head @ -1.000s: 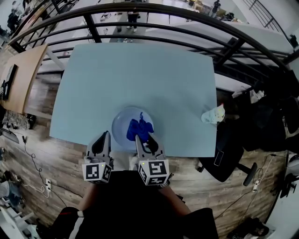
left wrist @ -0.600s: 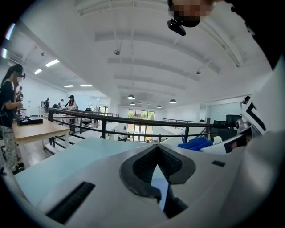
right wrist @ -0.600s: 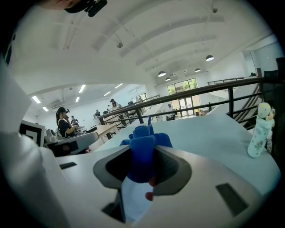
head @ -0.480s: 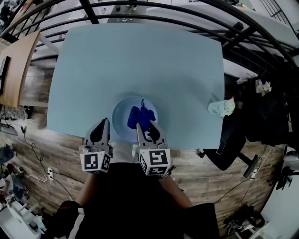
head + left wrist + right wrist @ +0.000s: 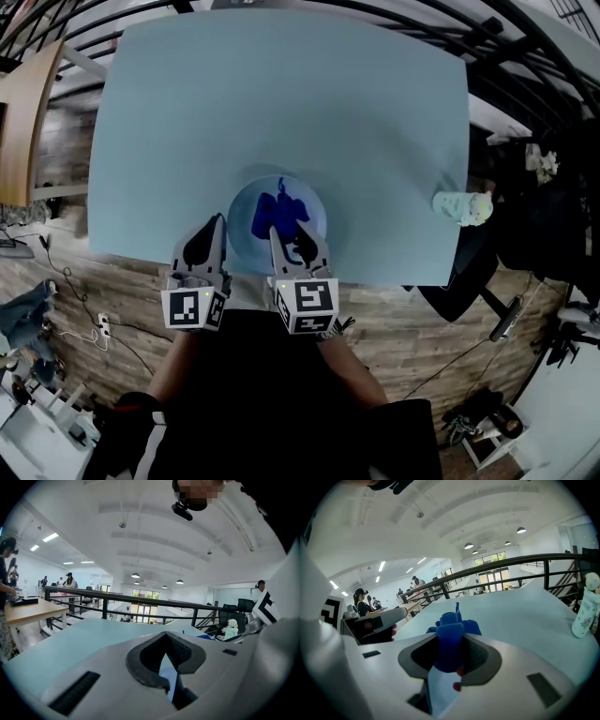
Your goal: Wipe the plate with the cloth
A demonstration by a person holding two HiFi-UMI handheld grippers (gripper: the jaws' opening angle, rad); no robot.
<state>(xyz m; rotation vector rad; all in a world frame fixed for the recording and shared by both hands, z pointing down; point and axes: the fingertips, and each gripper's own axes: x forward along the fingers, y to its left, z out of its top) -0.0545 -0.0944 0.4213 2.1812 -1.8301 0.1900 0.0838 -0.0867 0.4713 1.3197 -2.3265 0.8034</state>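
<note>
Over the last second my view has tipped further over the tabletop, while the plate, the cloth and both grippers keep their places at the near edge. The round pale plate sits at the middle of that edge, almost touching it. In it lies the crumpled blue cloth, spread over its centre. My right gripper reaches in over the plate's near rim and its jaws are pinching the cloth's near end; in the right gripper view the blue wad bulges up between them. My left gripper rests at the plate's left rim with its jaws pressed together on nothing. A small white bottle stands alone at the right edge, well apart from the plate. A dark railing runs beyond the far edge.
</note>
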